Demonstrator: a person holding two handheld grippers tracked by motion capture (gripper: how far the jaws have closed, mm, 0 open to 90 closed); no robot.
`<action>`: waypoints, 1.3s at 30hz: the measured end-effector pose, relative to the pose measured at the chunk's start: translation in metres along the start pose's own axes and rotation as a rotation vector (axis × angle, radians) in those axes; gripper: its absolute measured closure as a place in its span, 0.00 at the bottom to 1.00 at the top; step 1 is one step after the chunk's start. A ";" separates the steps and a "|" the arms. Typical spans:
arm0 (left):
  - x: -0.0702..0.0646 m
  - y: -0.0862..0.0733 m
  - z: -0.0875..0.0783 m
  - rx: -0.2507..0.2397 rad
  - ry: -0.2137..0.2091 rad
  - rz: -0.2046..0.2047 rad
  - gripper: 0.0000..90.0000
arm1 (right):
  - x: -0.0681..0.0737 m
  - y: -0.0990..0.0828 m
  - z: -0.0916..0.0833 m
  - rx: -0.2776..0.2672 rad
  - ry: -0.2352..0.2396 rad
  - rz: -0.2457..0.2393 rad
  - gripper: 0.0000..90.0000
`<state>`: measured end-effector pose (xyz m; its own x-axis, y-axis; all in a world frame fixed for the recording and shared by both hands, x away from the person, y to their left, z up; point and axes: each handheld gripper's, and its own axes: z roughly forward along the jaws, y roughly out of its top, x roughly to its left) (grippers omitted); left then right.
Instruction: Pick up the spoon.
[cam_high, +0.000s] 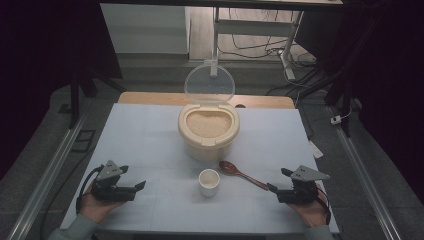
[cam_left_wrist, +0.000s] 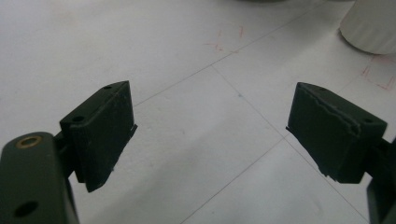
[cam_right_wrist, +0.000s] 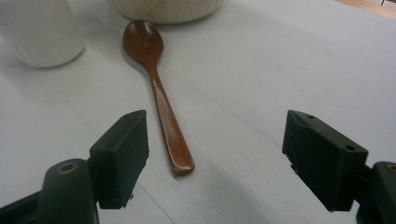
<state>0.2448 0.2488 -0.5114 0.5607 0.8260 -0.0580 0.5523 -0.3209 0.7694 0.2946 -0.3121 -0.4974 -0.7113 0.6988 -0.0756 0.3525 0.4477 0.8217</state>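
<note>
Right gripper (cam_right_wrist: 215, 161): jaws spread wide, nothing between them, near the worktop's (cam_high: 140, 135) front right corner. The wooden spoon (cam_right_wrist: 159, 88) lies flat just ahead, handle end toward the jaws. Left gripper (cam_left_wrist: 210, 130): jaws wide, empty, near the front left corner over bare surface. White cup (cam_high: 209, 182) stands at front centre, beside the spoon bowl.

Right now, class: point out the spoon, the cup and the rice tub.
spoon (cam_right_wrist: 161, 100): right gripper view, mid handle.
cup (cam_high: 209, 182): high view, rim.
rice tub (cam_high: 208, 147): high view, front wall.
</note>
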 end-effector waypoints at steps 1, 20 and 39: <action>0.000 0.000 0.000 0.000 -0.001 -0.001 0.16 | 0.000 0.000 0.000 0.002 -0.002 -0.003 0.25; 0.000 0.000 0.000 0.005 0.001 0.009 0.16 | 0.000 0.001 -0.003 0.005 0.010 0.002 0.29; -0.001 0.000 0.001 0.010 -0.006 0.018 0.17 | 0.005 0.012 -0.005 0.021 0.024 0.007 0.31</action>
<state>0.2448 0.2479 -0.5120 0.5746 0.8170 -0.0483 0.5482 -0.3404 0.7639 0.2924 -0.3061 -0.4849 -0.7234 0.6882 -0.0561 0.3702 0.4550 0.8099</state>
